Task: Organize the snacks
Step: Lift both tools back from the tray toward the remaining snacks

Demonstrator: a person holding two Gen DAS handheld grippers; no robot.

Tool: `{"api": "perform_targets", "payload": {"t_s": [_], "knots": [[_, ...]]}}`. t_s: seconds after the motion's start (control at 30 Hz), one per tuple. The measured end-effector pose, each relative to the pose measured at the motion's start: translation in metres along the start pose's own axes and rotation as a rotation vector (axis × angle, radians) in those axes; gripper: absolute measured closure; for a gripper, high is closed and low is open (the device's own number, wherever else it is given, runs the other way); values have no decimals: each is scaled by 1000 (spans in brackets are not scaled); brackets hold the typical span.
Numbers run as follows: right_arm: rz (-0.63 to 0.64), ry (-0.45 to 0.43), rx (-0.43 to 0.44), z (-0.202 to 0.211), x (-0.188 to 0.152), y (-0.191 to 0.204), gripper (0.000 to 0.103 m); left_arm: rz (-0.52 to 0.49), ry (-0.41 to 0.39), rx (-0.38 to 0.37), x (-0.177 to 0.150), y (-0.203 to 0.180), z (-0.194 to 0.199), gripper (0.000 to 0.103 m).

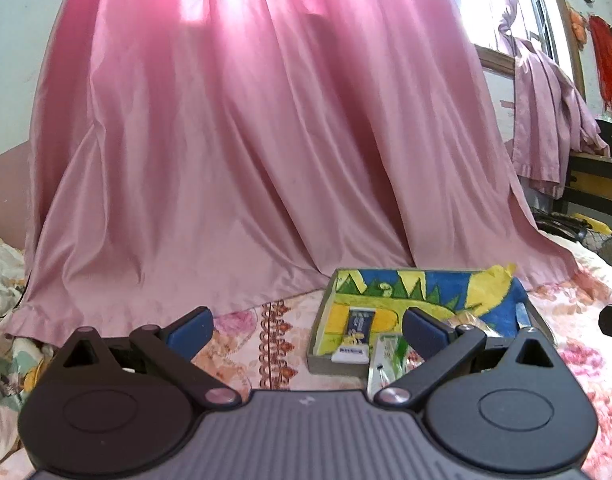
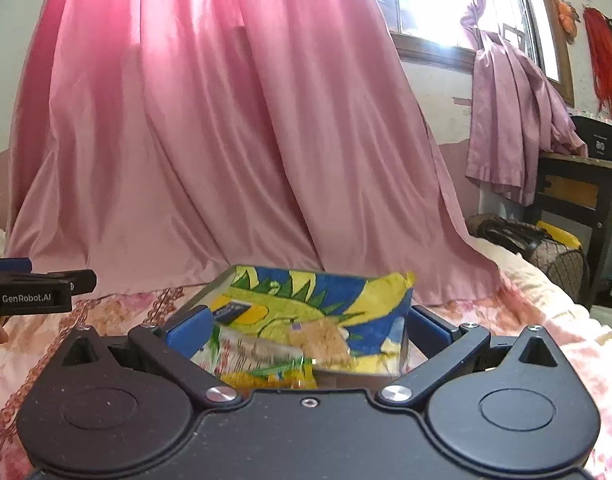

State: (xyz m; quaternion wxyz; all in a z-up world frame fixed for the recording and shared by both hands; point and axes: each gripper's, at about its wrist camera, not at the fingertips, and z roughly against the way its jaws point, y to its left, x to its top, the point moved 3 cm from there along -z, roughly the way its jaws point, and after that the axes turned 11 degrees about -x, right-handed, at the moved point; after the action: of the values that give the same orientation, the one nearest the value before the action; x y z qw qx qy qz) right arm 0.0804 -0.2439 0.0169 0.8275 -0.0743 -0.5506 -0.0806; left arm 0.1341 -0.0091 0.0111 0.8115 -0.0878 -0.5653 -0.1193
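1. as seen from the left wrist view, the left claw (image 1: 308, 326) hangs released over a floral bedspread (image 1: 242, 344), its blue pads (image 1: 190, 326) spread wide with nothing between them. just ahead and to its right sits a shallow tray (image 1: 320, 330) lined with a bright blue, yellow and green picture. inside it lie a small dark blue snack packet (image 1: 360, 326) and a clear green-printed wrapper (image 1: 388, 354). a pink curtain (image 1: 246, 140) fills the background.

2. from the right wrist view, the right claw (image 2: 308, 330) is also released, hovering right at the near edge of the tray (image 2: 210, 288). a crinkly snack bag (image 2: 266, 356) with green and yellow print sits between its spread pads, apparently untouched; it seems to rest at the tray's front. the left claw (image 2: 10, 266) shows at the far left edge.

3. judging by this, the step in hand is settling snacks into the tray. the next move likely calls for either clenching on the crinkly bag gently, since it would crush easily, or backing away cleanly.
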Motion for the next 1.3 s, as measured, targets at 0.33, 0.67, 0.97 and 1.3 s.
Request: {"api": "perform_targets", "payload": {"t_s": [0.33, 0.67, 0.97, 1.3], "knots": [[-41, 70, 2, 40, -21, -3, 1, 57, 80, -9, -24, 4, 37, 0], [-15, 139, 4, 57, -40, 6, 1, 6, 153, -48, -42, -12, 54, 0], [29, 187, 10, 60, -48, 13, 1, -27, 225, -52, -52, -20, 61, 0], [93, 259, 35, 49, -56, 26, 1, 9, 319, -74, -54, -13, 45, 0]]}}
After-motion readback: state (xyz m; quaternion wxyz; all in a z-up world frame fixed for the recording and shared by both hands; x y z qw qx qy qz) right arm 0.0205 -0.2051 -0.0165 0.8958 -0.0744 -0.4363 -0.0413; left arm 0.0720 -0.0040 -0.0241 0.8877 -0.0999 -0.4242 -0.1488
